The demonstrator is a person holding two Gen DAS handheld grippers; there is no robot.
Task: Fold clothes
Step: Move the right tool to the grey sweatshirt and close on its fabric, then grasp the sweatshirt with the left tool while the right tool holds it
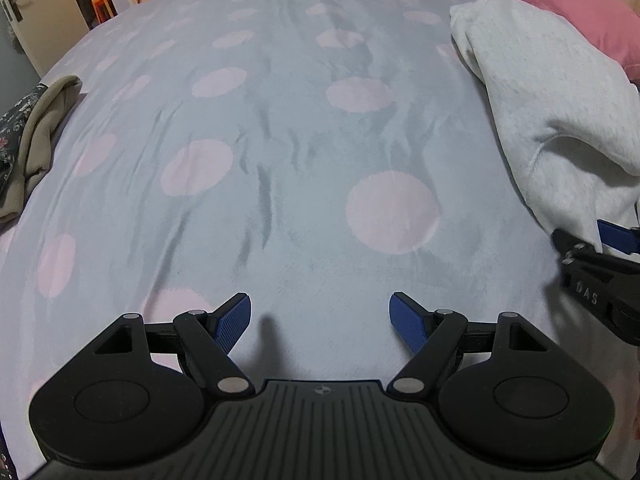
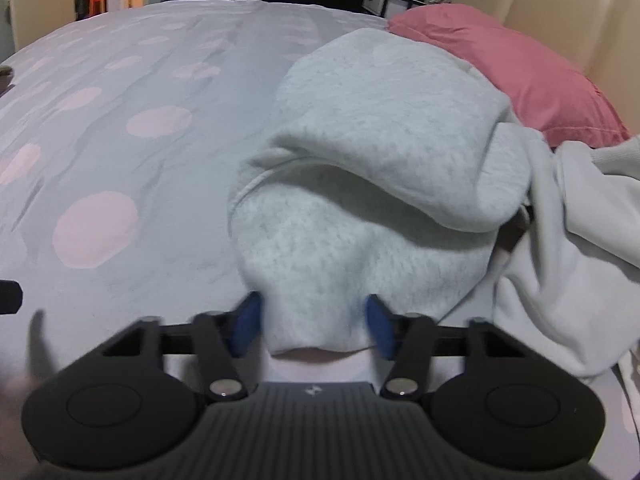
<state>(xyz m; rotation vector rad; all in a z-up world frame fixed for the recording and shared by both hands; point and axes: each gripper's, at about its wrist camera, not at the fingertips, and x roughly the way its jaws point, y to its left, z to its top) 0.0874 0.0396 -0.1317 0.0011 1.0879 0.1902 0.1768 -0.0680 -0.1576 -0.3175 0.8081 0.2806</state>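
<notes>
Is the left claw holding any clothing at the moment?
No, the left claw stands open over the bare spotted bedcover, with nothing between its pads.

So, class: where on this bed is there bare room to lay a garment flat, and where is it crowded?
Free: the wide dotted duvet between the olive garment at the left edge and the grey sweatshirt. Crowded: the right side, where the sweatshirt bunches against the pink pillow.

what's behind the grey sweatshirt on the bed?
Behind the grey sweatshirt lies a pink pillow, its near edge covered by the fabric, with a beige headboard behind that. Whatever lies under the sweatshirt's bulk cannot be seen.
</notes>
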